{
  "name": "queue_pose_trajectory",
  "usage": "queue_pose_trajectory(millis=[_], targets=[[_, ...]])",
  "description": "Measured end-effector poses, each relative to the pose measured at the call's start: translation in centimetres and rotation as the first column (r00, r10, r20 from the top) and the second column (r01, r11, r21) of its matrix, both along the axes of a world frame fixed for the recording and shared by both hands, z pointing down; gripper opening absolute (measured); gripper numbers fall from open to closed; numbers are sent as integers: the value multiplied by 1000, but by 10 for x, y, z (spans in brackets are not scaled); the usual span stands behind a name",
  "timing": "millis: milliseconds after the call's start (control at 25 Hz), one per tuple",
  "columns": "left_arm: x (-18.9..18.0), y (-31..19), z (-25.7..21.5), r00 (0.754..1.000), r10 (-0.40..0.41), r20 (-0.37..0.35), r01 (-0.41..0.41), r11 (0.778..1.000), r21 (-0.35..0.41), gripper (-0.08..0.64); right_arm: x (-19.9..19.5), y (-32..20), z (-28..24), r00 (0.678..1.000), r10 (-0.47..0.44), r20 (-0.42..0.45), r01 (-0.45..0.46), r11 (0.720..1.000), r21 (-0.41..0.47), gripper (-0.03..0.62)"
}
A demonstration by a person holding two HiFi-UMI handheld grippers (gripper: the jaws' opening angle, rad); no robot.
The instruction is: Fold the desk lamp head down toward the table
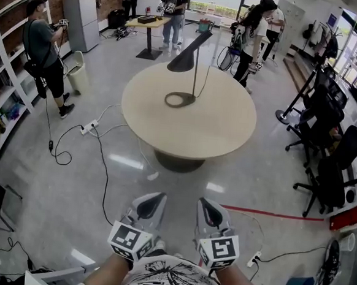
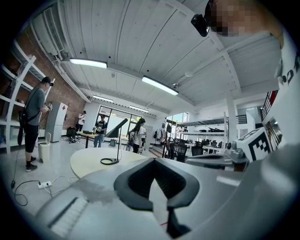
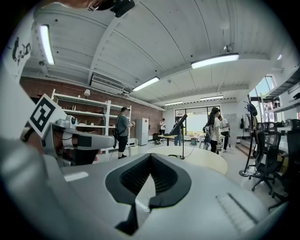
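Down low at the near edge of the head view, side by side: left gripper [image 1: 157, 198] and right gripper [image 1: 204, 203], marker cubes [image 1: 129, 239] toward the body, tips pointing out over the grey floor [image 1: 70, 192]. Along the left one [image 2: 152, 160]: dark pads brought together at the tip, nothing caught between. Same story along the right [image 3: 151, 155]: closed tip to tip, empty.

Straight ahead of both claws, well apart from them across open floor: round pale table [image 1: 228, 130]. On it, toward the side far from the claws, the desk lamp [image 1: 186, 58], all black. Flat open ring for a base, lying on the tabletop. Thin straight stem rising from the ring's right edge. Up top a slim cone-shaped head, tilted: narrow end high to the right, wide mouth low to the left, hanging over the ring. Head high above the tabletop, not folded down. Thin cord [image 1: 205, 73] trailing from the base toward the table's far edge.

From the left gripper, lamp [image 2: 116, 140] a shade left of the jaw tips; from the right gripper, lamp [image 3: 182, 140] a shade right of them. Touched by neither claw.

Beyond the table, people [image 1: 255, 28] standing. Off to the right of the right gripper, black office chairs [image 1: 337, 163]. Off to the left of the left gripper, a white power strip [image 1: 88, 127] on the floor.
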State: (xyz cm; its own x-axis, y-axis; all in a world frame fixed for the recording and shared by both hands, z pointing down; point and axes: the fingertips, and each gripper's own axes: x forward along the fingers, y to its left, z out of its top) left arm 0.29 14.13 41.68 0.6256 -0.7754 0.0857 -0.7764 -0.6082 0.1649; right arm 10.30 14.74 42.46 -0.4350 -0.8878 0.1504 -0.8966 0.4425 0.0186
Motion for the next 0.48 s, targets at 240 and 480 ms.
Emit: queue_pose_trajectory(millis=[240,480], targets=[[11,6,0,1000,8,0,-8,1000,3,3,10,5,2,1000,2,2,-2,1000,-6,8],[5,3,-2,1000,1,-4,-1,1000,0,3,5,1,0,1000,-1,2,1,1000,-6,8]])
